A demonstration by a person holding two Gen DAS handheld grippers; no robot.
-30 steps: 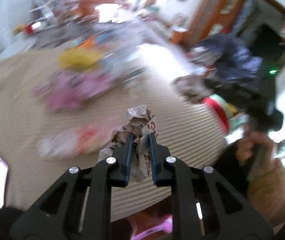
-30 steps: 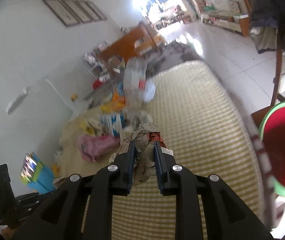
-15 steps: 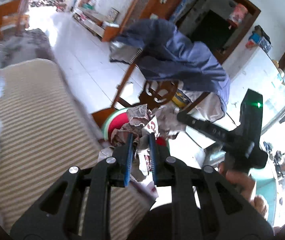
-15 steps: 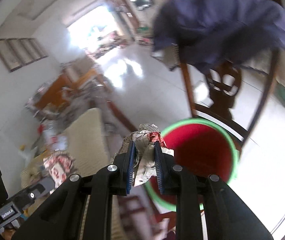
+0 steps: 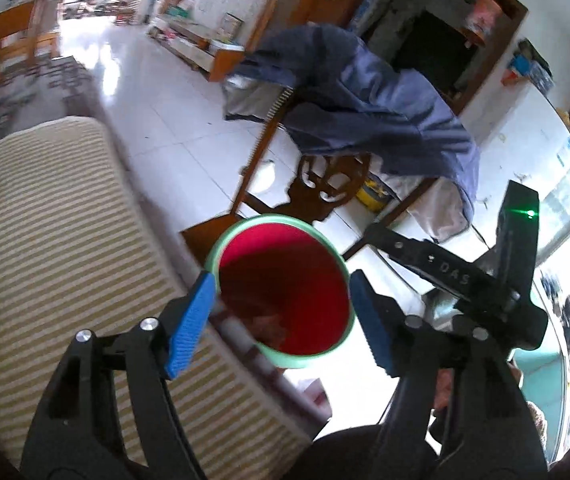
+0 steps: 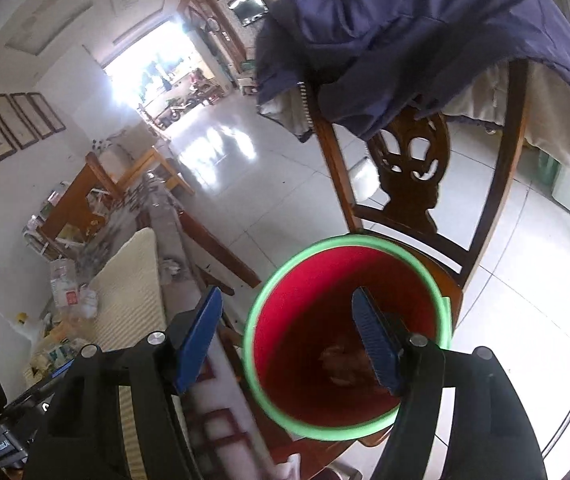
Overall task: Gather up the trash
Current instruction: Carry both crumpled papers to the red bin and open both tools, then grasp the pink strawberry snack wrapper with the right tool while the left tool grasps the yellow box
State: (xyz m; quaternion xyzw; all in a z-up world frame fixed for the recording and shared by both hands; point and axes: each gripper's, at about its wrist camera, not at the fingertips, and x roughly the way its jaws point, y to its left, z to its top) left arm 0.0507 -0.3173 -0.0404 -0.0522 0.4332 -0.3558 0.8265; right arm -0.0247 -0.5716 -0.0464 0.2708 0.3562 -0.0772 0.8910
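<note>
— Which way does the bin face?
— The red bin [image 5: 285,292] with the green rim stands upright, mouth up, on a wooden chair [image 6: 409,184]. The left gripper [image 5: 281,320] and right gripper [image 6: 289,336] both hang above it, jaws spread wide, holding nothing.
— What's inside?
— Crumpled trash [image 6: 341,364] at the bottom.
— Around it?
— A striped mat [image 5: 53,240] beside it, a blue jacket [image 6: 405,32] over the chair back, white tiled floor [image 6: 285,208] beyond.
</note>
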